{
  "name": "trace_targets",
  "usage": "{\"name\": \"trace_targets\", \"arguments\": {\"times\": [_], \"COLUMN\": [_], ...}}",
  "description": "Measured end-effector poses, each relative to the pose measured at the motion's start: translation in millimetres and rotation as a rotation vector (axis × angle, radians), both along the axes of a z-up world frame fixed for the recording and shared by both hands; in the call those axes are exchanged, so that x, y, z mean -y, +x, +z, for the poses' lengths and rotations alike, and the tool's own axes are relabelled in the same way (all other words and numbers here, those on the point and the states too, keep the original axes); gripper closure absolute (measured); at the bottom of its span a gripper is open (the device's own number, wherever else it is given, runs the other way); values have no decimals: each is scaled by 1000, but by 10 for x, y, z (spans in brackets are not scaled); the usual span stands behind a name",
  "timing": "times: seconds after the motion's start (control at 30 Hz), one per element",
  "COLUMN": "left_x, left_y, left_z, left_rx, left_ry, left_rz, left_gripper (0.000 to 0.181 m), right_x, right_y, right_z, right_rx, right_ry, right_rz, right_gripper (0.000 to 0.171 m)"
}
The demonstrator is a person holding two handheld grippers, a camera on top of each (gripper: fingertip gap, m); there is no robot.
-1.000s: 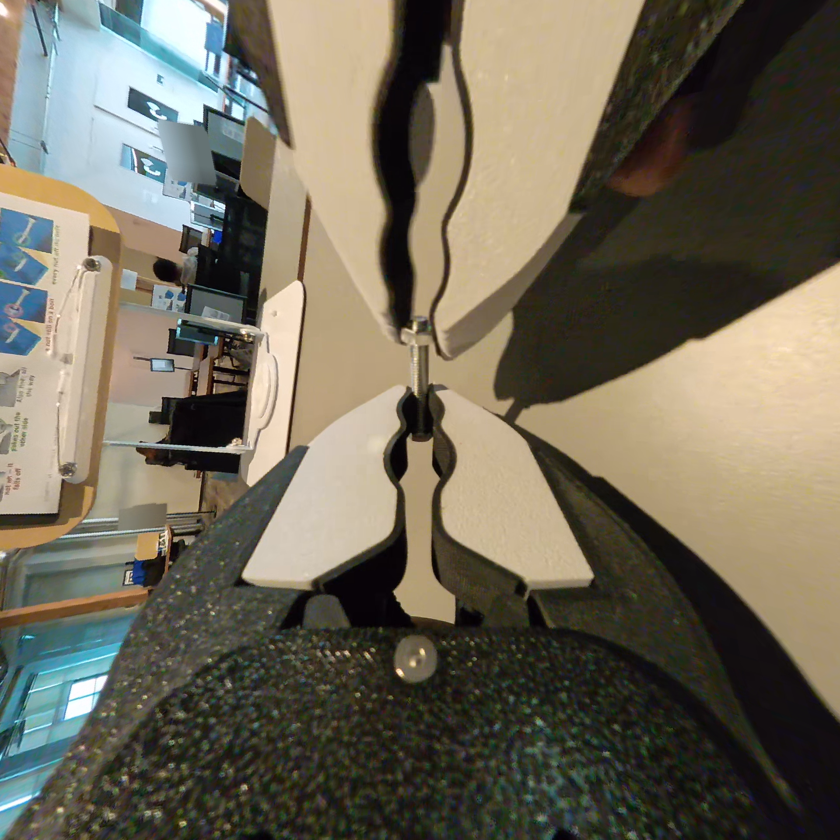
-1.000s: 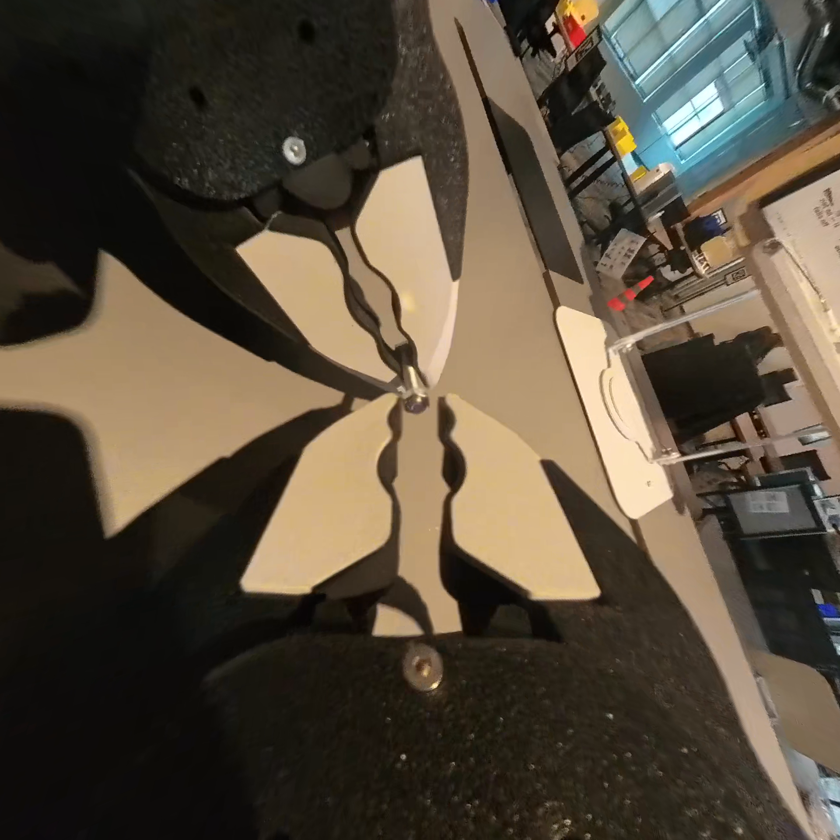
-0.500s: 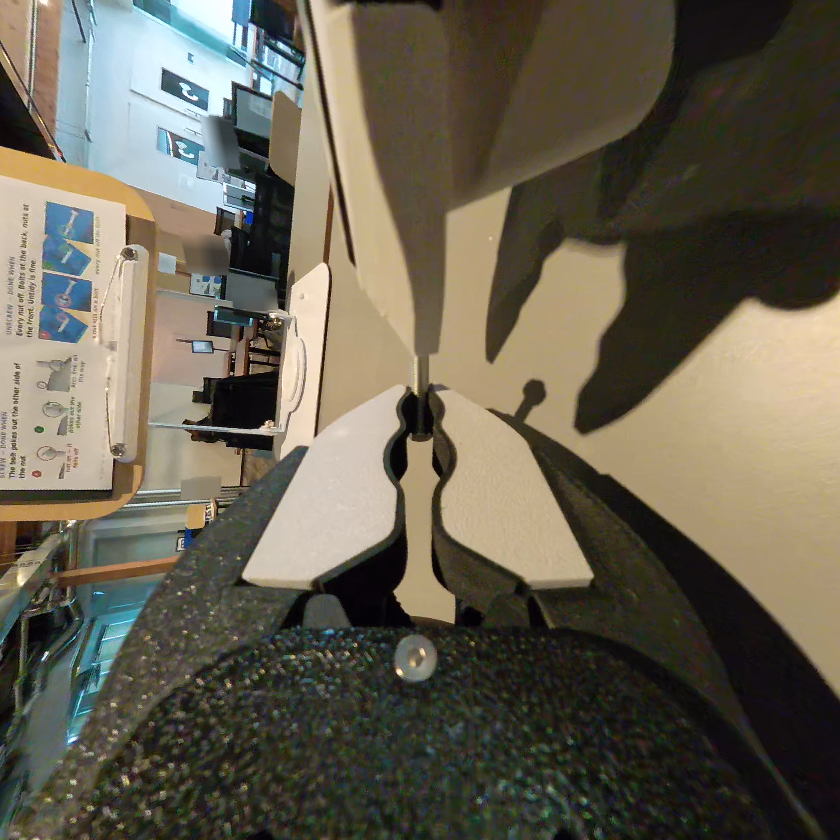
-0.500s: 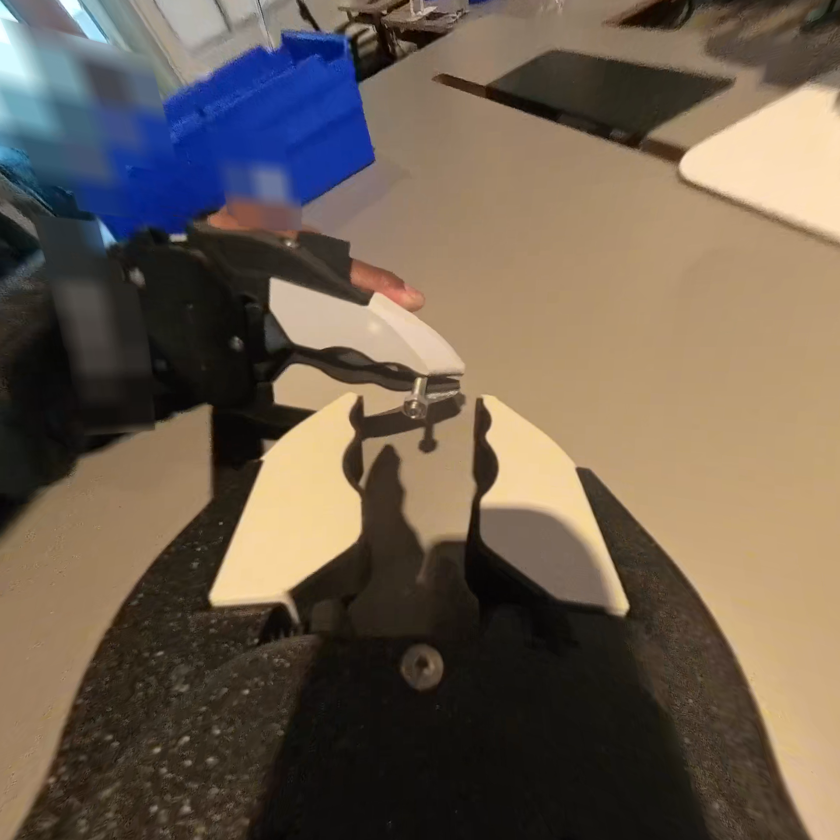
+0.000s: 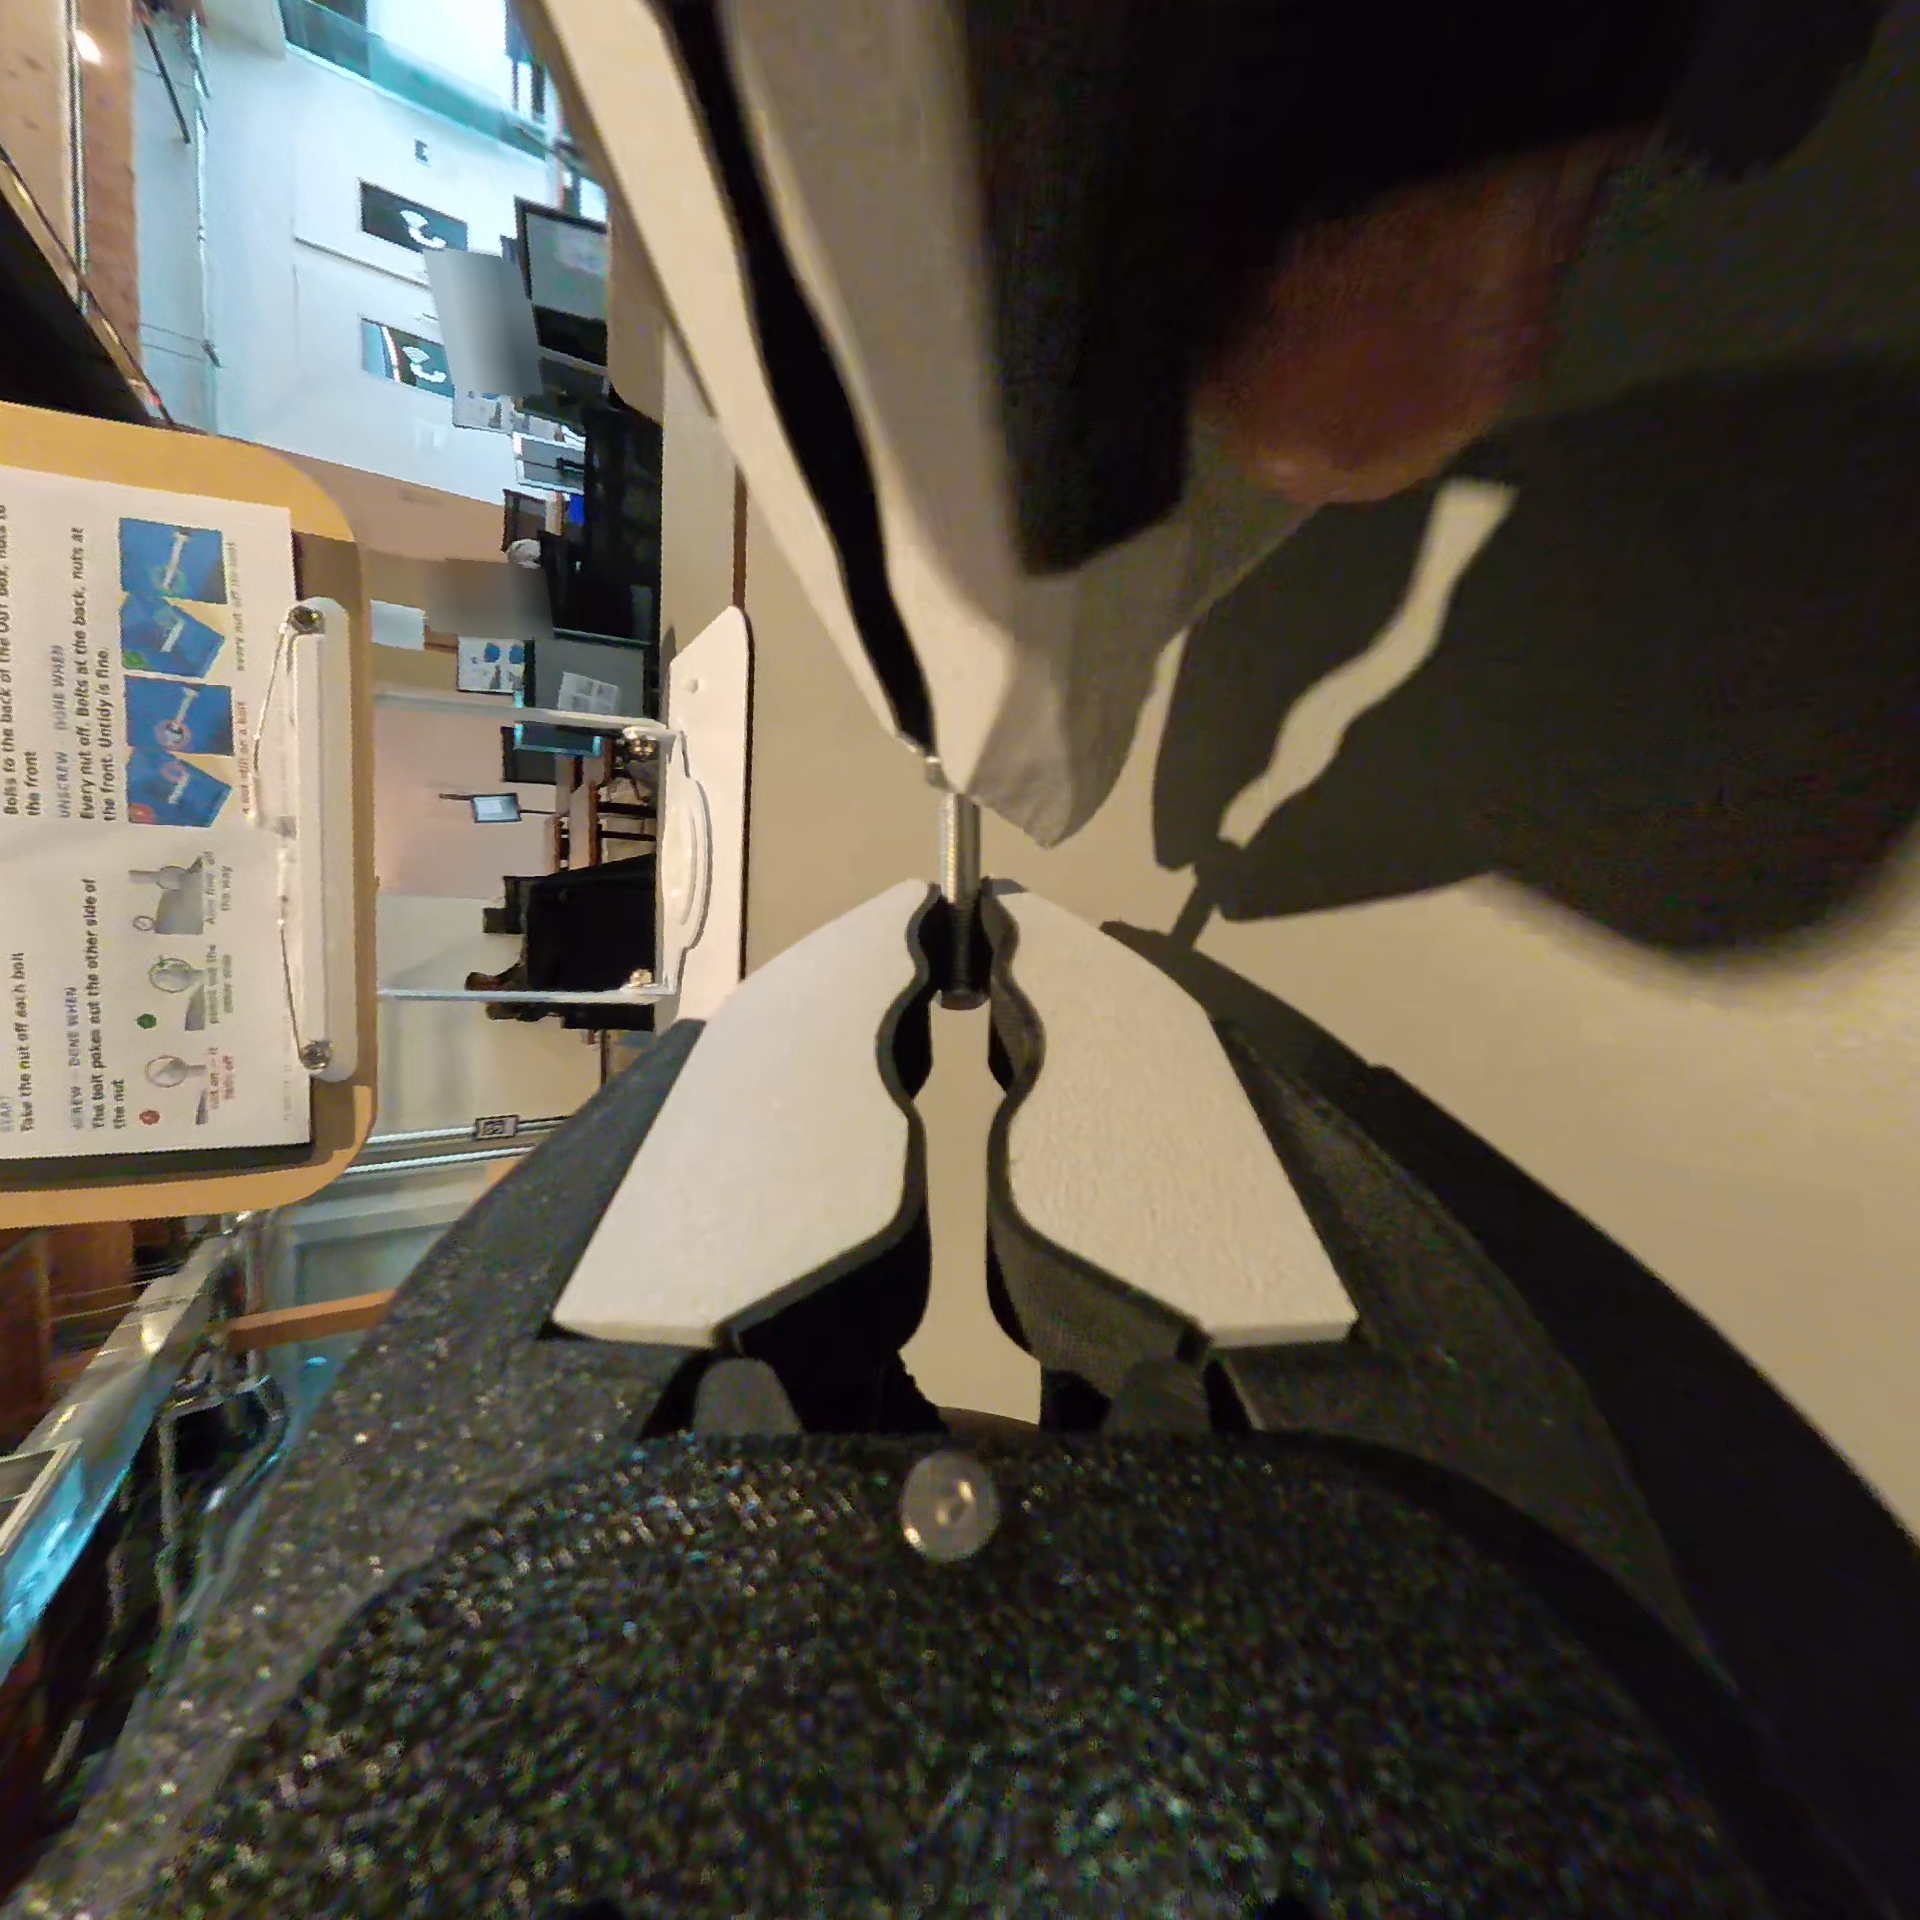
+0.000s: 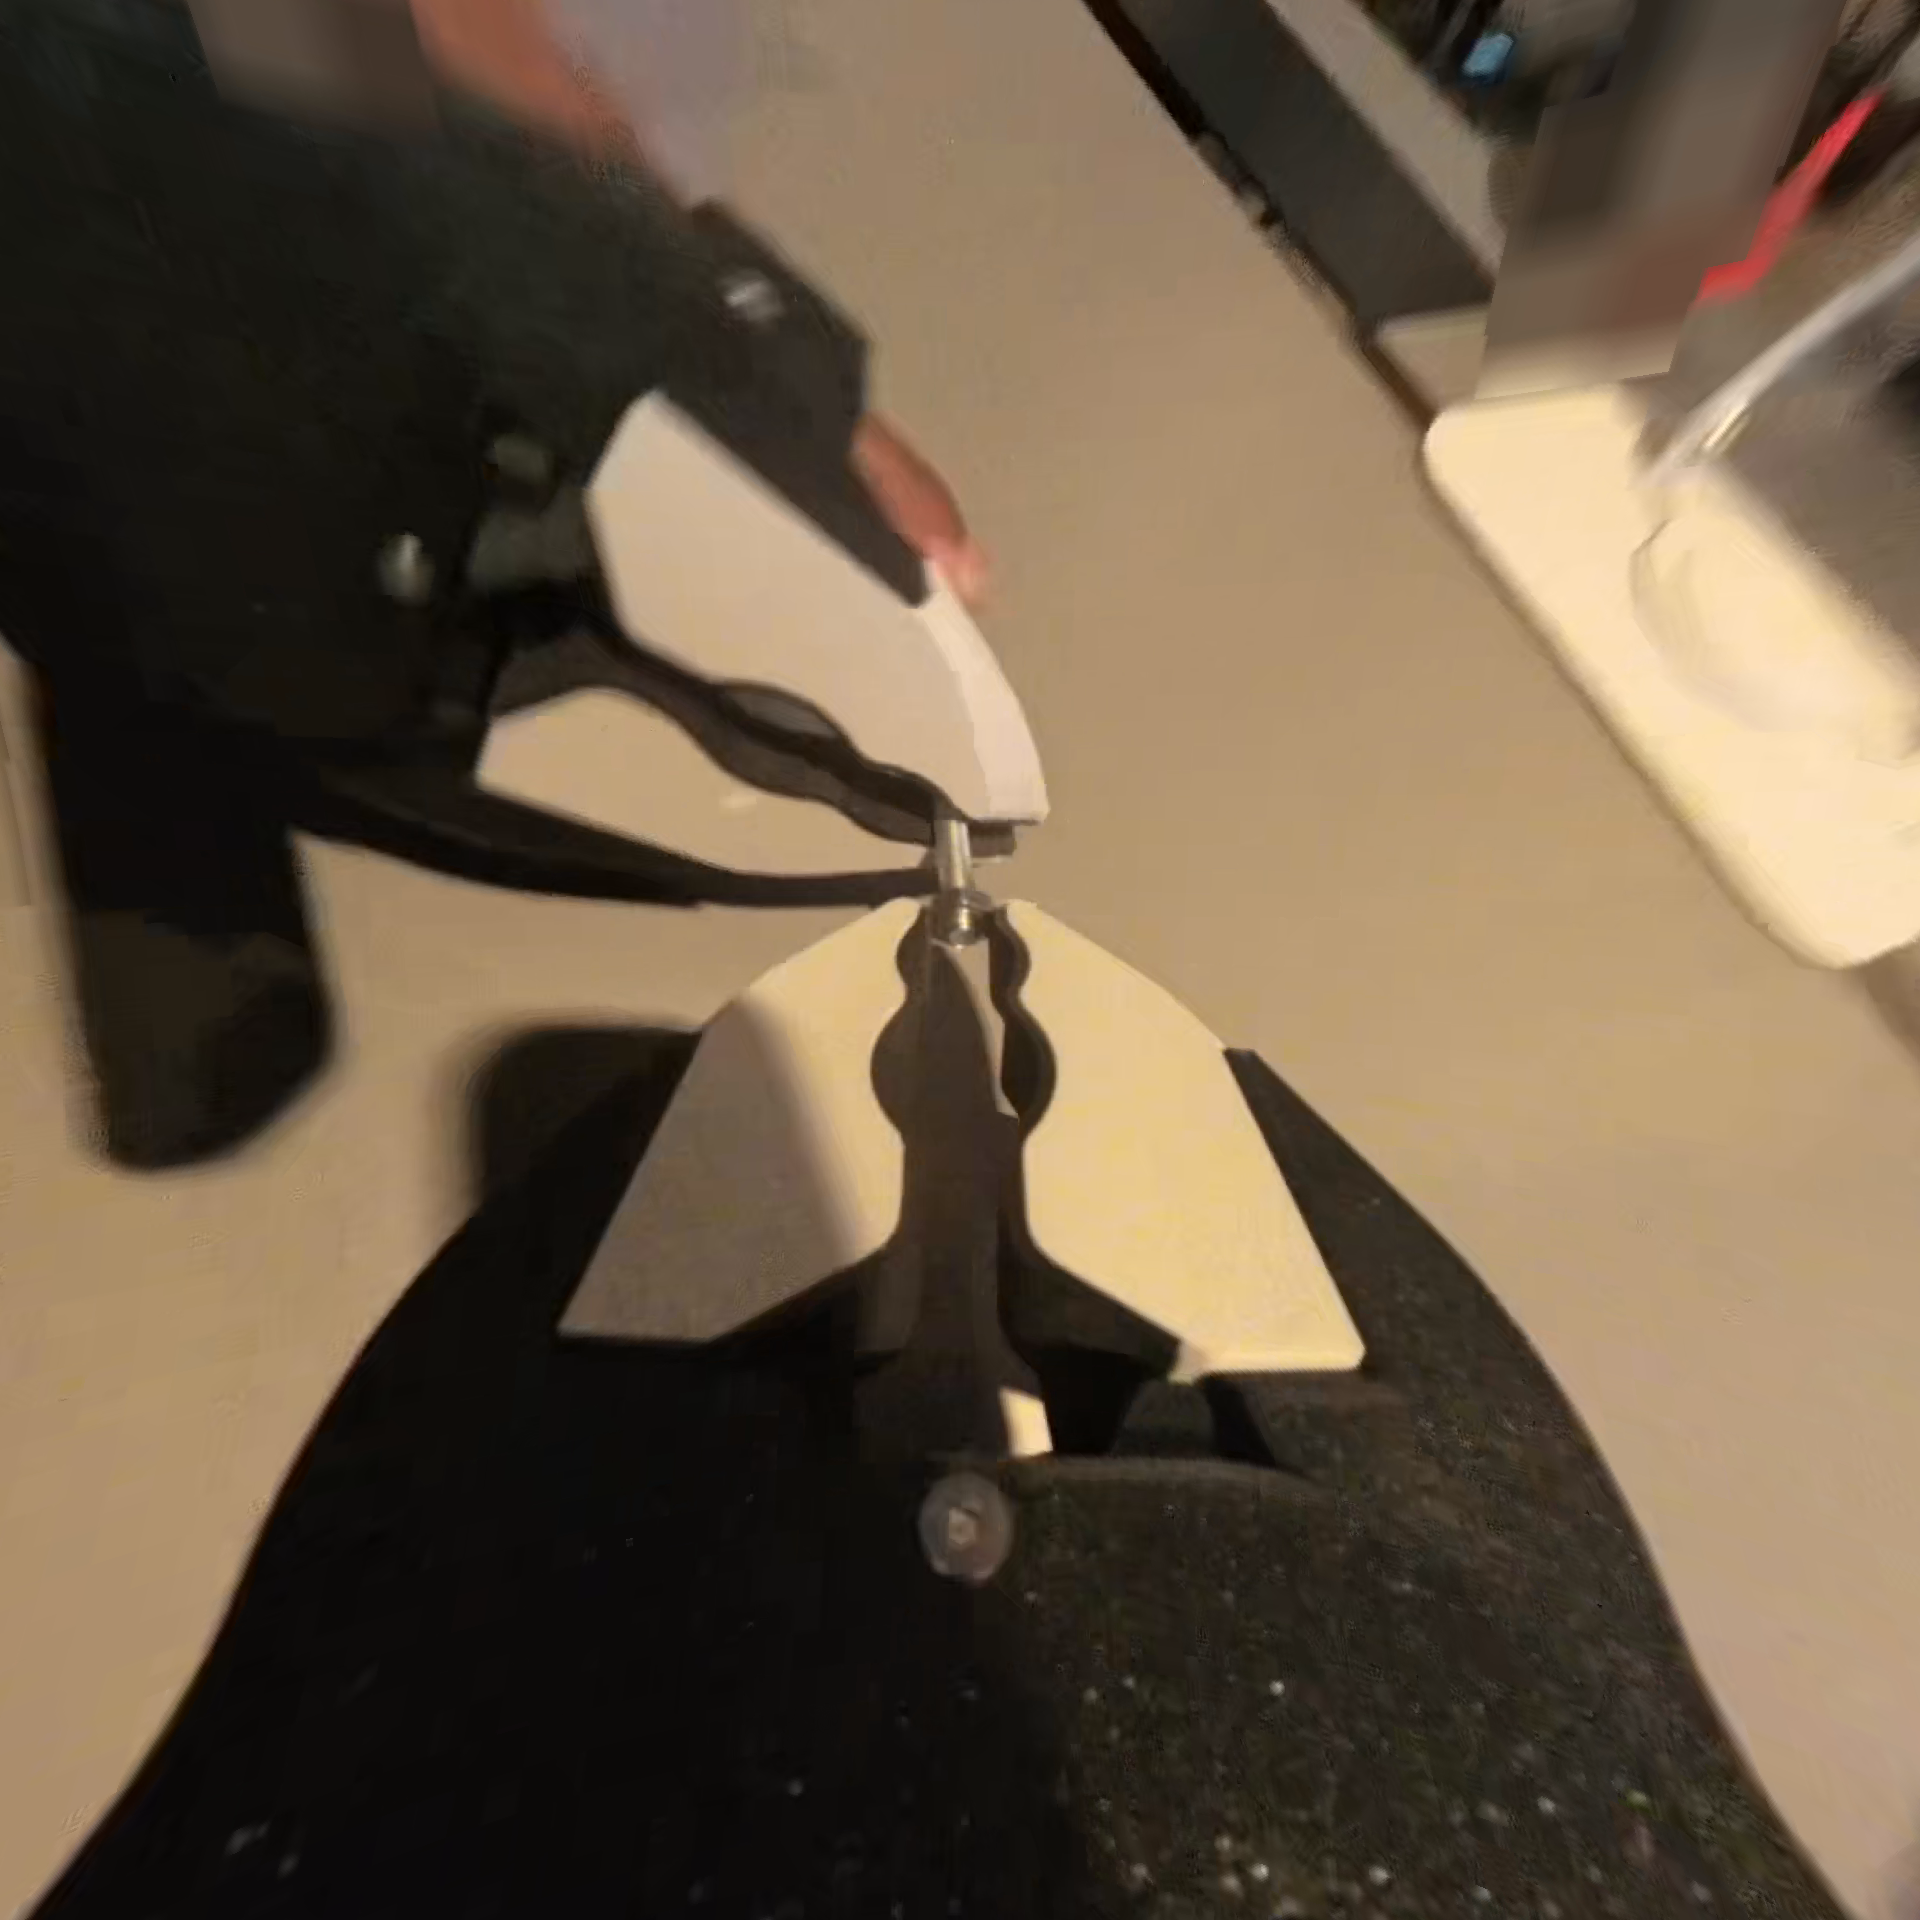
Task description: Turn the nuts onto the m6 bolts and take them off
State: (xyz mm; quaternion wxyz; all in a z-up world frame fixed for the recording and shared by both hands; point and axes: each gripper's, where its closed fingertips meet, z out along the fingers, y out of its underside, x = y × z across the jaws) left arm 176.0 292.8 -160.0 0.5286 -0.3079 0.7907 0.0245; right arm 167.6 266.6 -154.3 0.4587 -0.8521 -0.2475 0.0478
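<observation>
A silver M6 bolt (image 5: pixel 958 847) is held in the air over the beige table (image 5: pixel 1507 1143). My left gripper (image 5: pixel 961 920) is shut on its threaded end. My right gripper (image 6: pixel 961 920) is shut on a wider metal piece at the bolt's other end, which looks like the nut (image 6: pixel 958 923). The bare shaft (image 6: pixel 951 857) spans the short gap between the two grippers. In the left wrist view the right gripper's fingertips (image 5: pixel 997 758) come down from above. In the right wrist view, which is blurred, the left gripper (image 6: pixel 982 831) reaches in from the upper left.
A white plate with a clear stand (image 5: pixel 707 821) stands farther along the table and also shows in the right wrist view (image 6: pixel 1662 675). An instruction sheet on a wooden board (image 5: pixel 156 810) is behind it. A dark mat (image 6: pixel 1351 187) lies at the far side.
Half a second ago my right gripper was open and off the bolt. It has swung back and shut on the bolt's far end. The left gripper has kept its hold.
</observation>
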Motion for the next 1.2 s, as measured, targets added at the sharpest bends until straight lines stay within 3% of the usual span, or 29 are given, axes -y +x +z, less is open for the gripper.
{"name": "trace_targets", "arguments": {"times": [0.03, 0.13, 0.23, 0.33, 0.53, 0.6, 0.73, 0.77, 0.83, 1.0, 1.1, 1.2], "left_x": [-5, 1, -7, -36, -37, -27, 23, 25, -5, -45, -3, 3], "left_y": [1, 18, 24, 14, 10, 14, 23, 24, 19, 10, 37, 44], "left_z": [14, 83, 92, 71, 46, 44, 43, 35, 27, 61, 92, 71], "left_rx": [2, 35, 48, 46, 37, 40, 39, 32, 20, 25, 54, 57], "left_ry": [19, 20, 2, -24, -57, -71, -74, -61, -28, 13, -14, -39], "left_rz": [2, 7, 13, 24, 21, 15, -17, -18, -6, 5, -3, -2], "left_gripper": [176, 176, 176, 176, 176, 176, 176, 176, 176, 176, 176, 176], "right_x": [8, 29, 32, 17, 5, 20, -6, -21, -31, -25, 9, 19], "right_y": [-29, -89, -55, 18, 108, 49, 22, 44, 39, -71, -83, -105], "right_z": [9, 122, 245, 244, 194, 139, 68, 66, 30, 49, 131, 93], "right_rx": [-191, -710, -839, -577, 282, 408, 422, 402, 269, -424, -569, -508], "right_ry": [-68, -201, -195, -84, 235, 267, 253, 237, 156, -94, -120, -136], "right_rz": [-37, -57, -2, 33, 119, 167, 154, 124, 71, -69, -17, 32], "right_gripper": [161, 161, 145, 132, 128, 132, 149, 159, 161, 160, 159, 113]}}
